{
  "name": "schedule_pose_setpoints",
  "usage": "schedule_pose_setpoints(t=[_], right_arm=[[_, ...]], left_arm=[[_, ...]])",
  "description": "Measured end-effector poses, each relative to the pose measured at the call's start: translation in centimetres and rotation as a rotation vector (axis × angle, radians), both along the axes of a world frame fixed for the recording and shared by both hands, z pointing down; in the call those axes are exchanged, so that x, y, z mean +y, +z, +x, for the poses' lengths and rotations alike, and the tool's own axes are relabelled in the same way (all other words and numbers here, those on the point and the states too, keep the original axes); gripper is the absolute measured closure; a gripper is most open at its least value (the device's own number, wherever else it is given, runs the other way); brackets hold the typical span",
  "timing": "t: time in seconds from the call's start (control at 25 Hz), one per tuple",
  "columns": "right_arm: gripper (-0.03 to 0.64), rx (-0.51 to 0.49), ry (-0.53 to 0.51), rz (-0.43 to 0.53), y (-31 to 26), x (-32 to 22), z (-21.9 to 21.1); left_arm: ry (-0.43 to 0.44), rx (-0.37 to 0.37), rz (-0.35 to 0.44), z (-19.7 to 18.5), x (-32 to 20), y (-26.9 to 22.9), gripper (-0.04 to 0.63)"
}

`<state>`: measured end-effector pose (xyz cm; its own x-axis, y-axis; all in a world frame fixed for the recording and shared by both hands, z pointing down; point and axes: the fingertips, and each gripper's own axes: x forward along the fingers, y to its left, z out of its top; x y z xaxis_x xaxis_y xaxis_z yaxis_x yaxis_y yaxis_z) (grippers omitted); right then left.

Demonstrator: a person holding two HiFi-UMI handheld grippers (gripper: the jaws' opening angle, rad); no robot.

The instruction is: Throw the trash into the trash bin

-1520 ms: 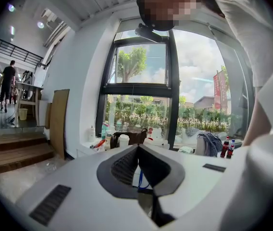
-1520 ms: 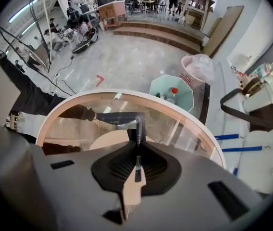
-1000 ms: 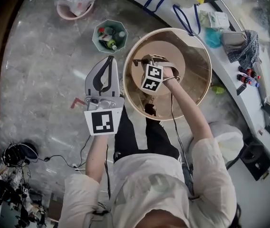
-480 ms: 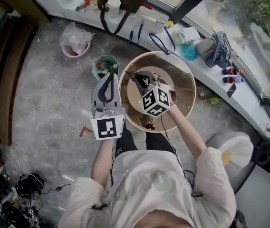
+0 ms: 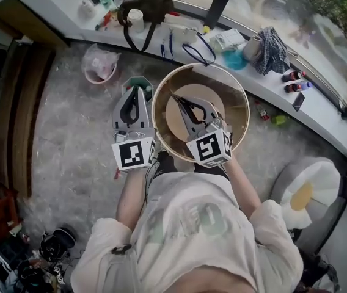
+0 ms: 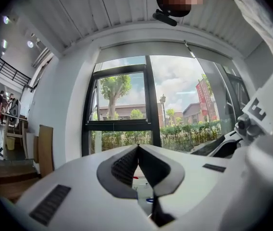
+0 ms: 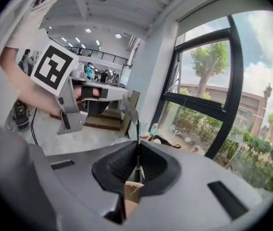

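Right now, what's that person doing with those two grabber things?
A person holds a gripper in each hand above a round wooden table. The right gripper is shut on a thin flat scrap of trash that sticks out past its tips. The left gripper is shut and empty. A green trash bin stands on the floor just beyond the left gripper; the scrap is not in it yet.
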<state>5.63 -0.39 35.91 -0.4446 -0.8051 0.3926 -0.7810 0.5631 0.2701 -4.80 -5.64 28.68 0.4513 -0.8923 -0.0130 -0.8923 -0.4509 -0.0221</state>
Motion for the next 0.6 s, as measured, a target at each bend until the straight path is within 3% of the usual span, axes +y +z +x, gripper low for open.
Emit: schedule_pose_setpoints(t=[0.24,0.6], right_arm=[[0.601,-0.104,0.092,0.085,-3.2,2.1,2.9],[0.601,-0.125,0.074,0.102,-5.3,2.4,4.1]], left_arm=[[0.036,-0.007,0.002,1.8,1.6,-0.9,0.584],[0.03,-0.006,0.0,3.5,2.5,-1.2,0.584]])
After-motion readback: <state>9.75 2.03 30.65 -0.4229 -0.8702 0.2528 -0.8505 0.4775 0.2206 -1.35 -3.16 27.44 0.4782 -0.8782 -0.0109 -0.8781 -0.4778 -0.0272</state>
